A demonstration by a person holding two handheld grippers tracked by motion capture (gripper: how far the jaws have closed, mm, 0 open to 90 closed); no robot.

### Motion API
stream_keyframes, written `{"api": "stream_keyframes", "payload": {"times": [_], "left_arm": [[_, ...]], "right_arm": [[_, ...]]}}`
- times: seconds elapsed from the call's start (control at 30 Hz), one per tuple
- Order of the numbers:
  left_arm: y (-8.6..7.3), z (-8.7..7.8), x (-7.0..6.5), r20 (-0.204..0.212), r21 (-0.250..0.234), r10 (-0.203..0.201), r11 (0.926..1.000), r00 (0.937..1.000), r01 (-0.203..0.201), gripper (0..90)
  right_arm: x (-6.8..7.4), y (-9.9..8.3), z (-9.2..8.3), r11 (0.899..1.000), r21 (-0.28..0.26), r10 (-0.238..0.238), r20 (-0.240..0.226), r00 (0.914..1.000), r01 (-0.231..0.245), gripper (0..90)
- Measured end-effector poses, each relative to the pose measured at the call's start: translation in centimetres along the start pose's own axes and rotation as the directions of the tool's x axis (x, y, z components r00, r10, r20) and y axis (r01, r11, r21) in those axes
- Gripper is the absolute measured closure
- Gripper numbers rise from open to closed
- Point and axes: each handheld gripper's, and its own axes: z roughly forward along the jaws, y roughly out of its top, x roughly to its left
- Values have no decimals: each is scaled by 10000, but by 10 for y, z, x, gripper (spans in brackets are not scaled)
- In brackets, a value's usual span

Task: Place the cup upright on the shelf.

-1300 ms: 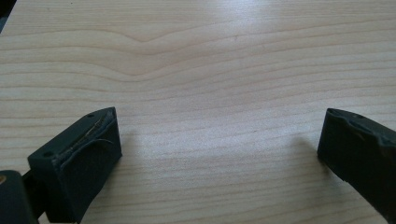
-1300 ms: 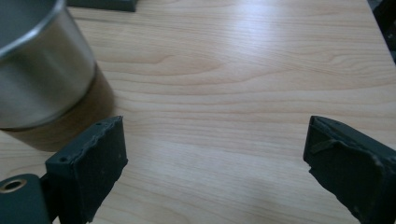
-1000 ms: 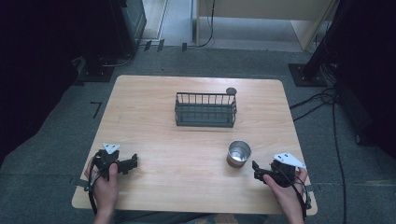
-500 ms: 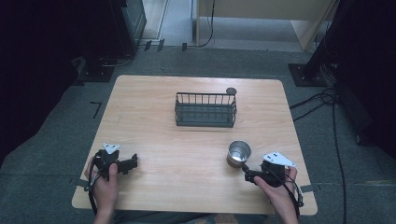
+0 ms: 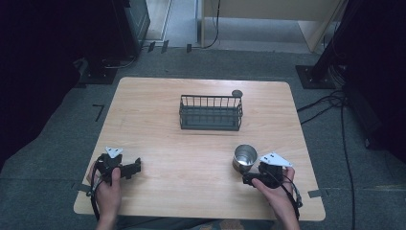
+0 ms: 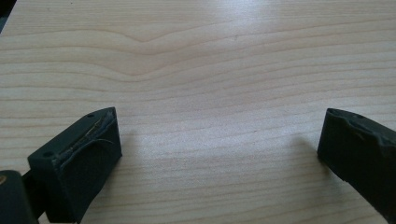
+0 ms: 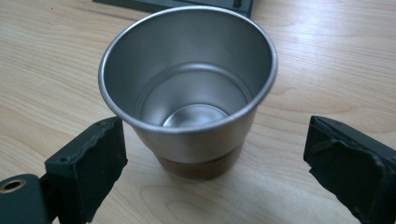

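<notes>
Right gripper view has the right gripper spread wide with a steel cup standing upright between the jaws, pads not touching it. Left gripper sits released over bare table. Further back, a wire basket sits mid-table, well apart from the cup.

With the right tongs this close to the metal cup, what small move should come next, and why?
Probably ease the right tongs a little further forward, then close. The metal cup stands upright and empty on the table; the jaws stand open on either side of its lower part, neither pad touching, so a slightly deeper reach should give a surer hold.
</notes>
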Motion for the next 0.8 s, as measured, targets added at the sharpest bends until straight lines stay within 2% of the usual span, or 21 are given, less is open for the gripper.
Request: {"api": "stream_keyframes", "payload": {"times": [0.13, 0.37, 0.63, 0.8], "left_arm": [[0, 0, 0, 1, 2, 3, 10000, 10000, -3, 0], [0, 0, 0, 3, 6, 4, 10000, 10000, -4, 0], [0, 0, 0, -1, -3, -1, 10000, 10000, 1, 0], [0, 0, 0, 4, 4, 6, 10000, 10000, -6, 0]], "right_arm": [[2, 3, 7, 9998, -118, 153, -118, 9998, -154, 59], [6, 5, 18, 9993, -349, 122, -72, 9999, -125, 84], [14, 5, 30, 9982, -590, 145, 239, 9996, -131, 164], [15, 6, 31, 9979, -637, 113, 297, 9995, -94, 170]]}}
